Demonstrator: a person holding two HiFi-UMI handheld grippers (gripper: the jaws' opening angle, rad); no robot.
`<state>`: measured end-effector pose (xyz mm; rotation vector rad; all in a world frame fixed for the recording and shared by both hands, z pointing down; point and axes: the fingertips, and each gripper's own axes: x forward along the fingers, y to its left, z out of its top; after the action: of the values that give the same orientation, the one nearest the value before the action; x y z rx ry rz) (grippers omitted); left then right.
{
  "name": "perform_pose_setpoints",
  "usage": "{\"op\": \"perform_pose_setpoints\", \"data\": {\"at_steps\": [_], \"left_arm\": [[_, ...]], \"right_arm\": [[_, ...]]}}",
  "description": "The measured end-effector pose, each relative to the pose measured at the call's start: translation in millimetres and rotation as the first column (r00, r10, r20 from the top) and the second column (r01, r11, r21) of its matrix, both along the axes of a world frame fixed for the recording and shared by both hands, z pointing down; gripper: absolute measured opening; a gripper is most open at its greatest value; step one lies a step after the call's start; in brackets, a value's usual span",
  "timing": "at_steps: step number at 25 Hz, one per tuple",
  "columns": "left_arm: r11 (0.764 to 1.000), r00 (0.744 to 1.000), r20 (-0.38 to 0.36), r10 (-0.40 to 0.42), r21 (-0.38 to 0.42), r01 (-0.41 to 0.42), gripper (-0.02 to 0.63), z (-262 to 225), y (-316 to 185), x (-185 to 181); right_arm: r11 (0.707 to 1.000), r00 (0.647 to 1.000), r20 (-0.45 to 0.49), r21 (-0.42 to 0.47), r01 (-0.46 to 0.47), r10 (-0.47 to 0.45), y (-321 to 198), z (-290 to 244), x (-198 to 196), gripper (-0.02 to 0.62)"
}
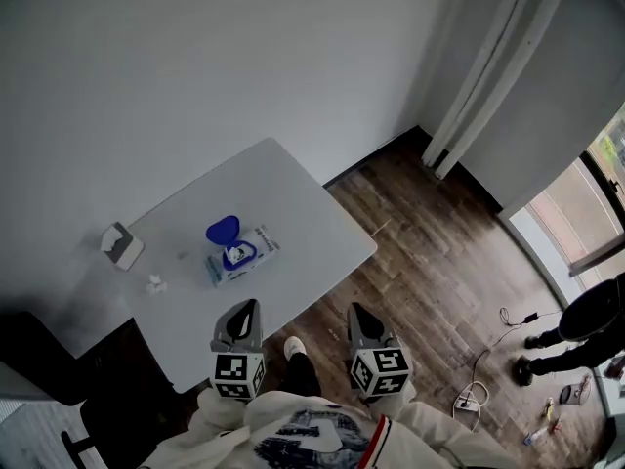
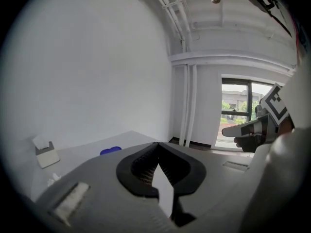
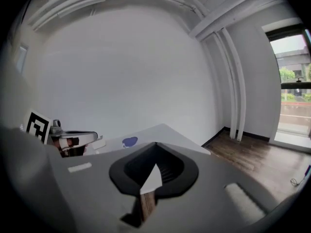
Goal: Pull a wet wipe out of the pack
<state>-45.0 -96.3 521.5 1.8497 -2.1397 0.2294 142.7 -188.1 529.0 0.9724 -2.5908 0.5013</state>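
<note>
**White surface (image 1: 293,198) by a bare wall: the pack lies open, not yet reached**

On this surface, near its middle, lies the wet wipe pack (image 1: 244,256), its blue lid (image 1: 223,231) raised; whether a wipe tip shows in the opening I cannot tell. I judge the pack light and soft, likely to slide or lift; the wipe thin, limp and damp, so pinch it low at the opening and press the pack's flat end. The left claw (image 1: 249,307) and right claw (image 1: 357,311) are both closed on nothing, at the near edge, well apart from the pack.
</note>
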Motion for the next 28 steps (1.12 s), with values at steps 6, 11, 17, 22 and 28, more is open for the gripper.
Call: {"op": "perform_pose_setpoints", "data": {"at_steps": [6,11,17,22,28], "left_arm": [[0.996,0.996,-0.018,-0.083,-0.030,0.083,0.005,19,-9,-45],[0.989,0.988,-0.044,-0.145,-0.033,0.143,0.005,27,-21,-80],[0.984,0.983,-0.050,-0.179,-0.033,0.178,0.005,32,-30,-103],[0.973,0.972,-0.049,-0.228,-0.037,0.226,0.005,29,-24,-114],[0.948,0.946,-0.059,-0.318,-0.041,0.316,0.005,33,-23,-128]], "right_arm": [[0.993,0.993,-0.026,-0.017,0.115,-0.115,-25,11,-63,0.005],[0.980,0.979,-0.056,-0.028,0.197,-0.198,-42,16,-108,0.005],[0.966,0.966,-0.038,-0.009,0.257,-0.257,-60,17,-150,0.005],[0.948,0.947,-0.041,-0.001,0.319,-0.319,-61,15,-168,0.005],[0.908,0.908,-0.006,-0.010,0.420,-0.420,-65,12,-196,0.005]]}}
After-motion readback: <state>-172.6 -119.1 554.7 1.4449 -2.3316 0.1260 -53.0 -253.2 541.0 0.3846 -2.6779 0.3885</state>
